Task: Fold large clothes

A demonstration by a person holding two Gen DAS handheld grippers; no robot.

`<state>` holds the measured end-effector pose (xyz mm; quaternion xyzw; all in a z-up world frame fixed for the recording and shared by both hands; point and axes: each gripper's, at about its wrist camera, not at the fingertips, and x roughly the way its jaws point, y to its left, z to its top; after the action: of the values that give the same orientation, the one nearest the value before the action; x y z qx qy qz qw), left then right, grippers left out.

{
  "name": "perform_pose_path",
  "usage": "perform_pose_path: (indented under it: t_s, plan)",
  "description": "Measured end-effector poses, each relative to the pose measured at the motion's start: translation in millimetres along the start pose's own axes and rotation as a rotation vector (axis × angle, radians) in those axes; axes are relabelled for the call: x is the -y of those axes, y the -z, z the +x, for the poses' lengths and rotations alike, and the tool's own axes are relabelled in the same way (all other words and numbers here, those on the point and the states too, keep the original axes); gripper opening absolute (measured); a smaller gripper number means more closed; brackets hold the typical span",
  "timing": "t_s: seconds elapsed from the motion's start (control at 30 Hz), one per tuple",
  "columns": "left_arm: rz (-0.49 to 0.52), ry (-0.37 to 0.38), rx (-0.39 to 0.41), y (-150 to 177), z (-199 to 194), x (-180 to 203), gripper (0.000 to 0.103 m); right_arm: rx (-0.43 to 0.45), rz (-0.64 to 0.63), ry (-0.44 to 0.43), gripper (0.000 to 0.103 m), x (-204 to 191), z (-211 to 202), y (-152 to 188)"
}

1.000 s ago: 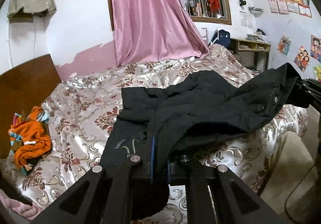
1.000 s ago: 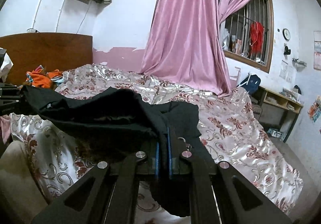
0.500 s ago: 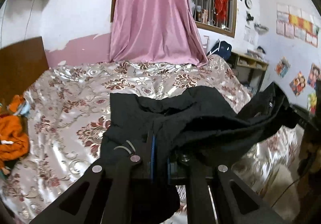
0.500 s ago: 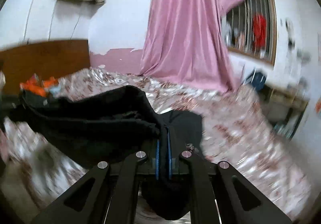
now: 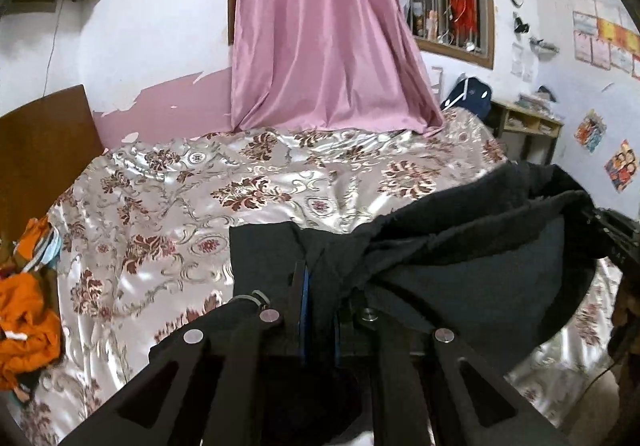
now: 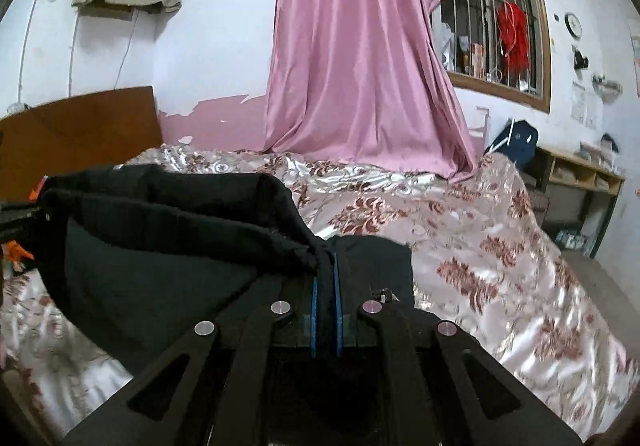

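Observation:
A large black garment (image 5: 472, 270) hangs stretched between my two grippers above the bed. My left gripper (image 5: 318, 278) is shut on one edge of it, with cloth pinched between the blue-lined fingers. My right gripper (image 6: 325, 270) is shut on the other edge of the black garment (image 6: 168, 254). The right gripper also shows at the right edge of the left wrist view (image 5: 616, 234), and the left gripper at the left edge of the right wrist view (image 6: 16, 222). The cloth sags between them and its lower part hangs below the fingers.
The bed has a shiny floral cover (image 5: 208, 206) and a wooden headboard (image 5: 44, 150) at the left. An orange garment (image 5: 24, 322) lies near the headboard. A pink curtain (image 5: 328, 38) hangs at the far side. A desk (image 6: 576, 186) stands at the right.
Both grippers have lifted the black garment and pulled it toward the near side of the bed. More bare bed cover shows behind it. Both stay shut on the cloth.

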<state>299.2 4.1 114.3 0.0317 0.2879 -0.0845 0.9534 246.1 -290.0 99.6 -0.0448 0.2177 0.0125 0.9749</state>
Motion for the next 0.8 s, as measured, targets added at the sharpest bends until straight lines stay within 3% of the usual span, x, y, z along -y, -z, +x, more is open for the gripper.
perform_pose_path:
  t_s: [0.3,0.43,0.6,0.8]
  plan:
    - [-0.031,-0.028,-0.075,-25,89,-9,0.009,-0.089,-0.182,0.048,0.005,-15,77,-22]
    - [0.009,-0.065,-0.096,-34,125,-3,0.009,-0.130,-0.213,0.073,0.005,-17,110,-31]
    - [-0.061,-0.068,-0.137,-41,160,-8,0.009,-0.195,-0.207,0.078,0.005,-18,154,-34]
    - [-0.053,-0.082,-0.174,-35,189,-8,0.009,-0.233,-0.211,0.079,0.005,-17,186,-27]
